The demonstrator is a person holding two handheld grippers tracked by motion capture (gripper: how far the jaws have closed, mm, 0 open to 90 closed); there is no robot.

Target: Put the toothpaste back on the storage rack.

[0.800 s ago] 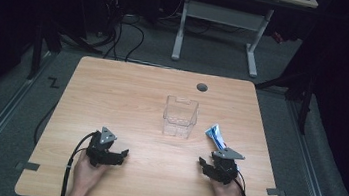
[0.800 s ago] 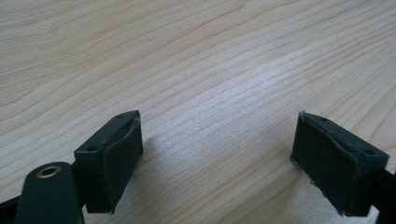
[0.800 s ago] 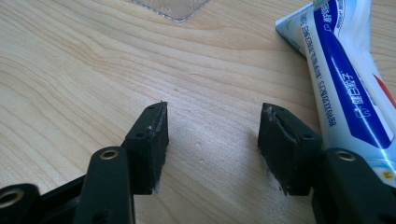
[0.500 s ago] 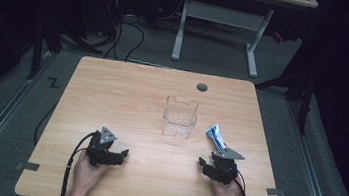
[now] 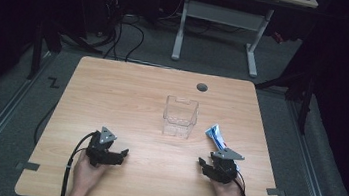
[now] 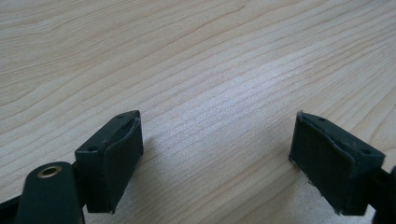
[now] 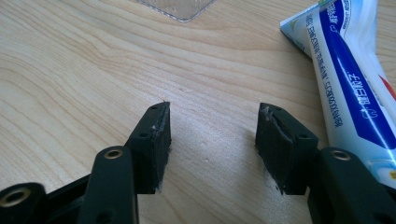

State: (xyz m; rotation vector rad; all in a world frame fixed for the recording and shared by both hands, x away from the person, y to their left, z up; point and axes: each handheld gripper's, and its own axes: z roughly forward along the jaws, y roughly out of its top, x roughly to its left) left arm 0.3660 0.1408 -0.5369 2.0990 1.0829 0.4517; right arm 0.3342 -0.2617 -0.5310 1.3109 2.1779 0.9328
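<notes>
A clear plastic box [image 5: 179, 117] stands upright near the middle of the wooden table [image 5: 113, 90]; its corner [image 7: 180, 9] shows in the right gripper view. A blue and white toothpaste tube [image 5: 216, 136] [image 7: 348, 79] lies flat to the box's right. My right gripper [image 5: 207, 166] [image 7: 212, 140] rests on the table just in front of the tube, open, with bare wood between its jaws. My left gripper [image 5: 119, 154] [image 6: 217, 154] rests on the table at the front left, wide open and holding nothing.
A round grey cable hole [image 5: 202, 87] sits near the table's far edge. Beyond the table stand a white desk frame [image 5: 220, 18] and dark cables on the floor [image 5: 120, 31]. Tape marks [image 5: 27, 166] are stuck at the front corners.
</notes>
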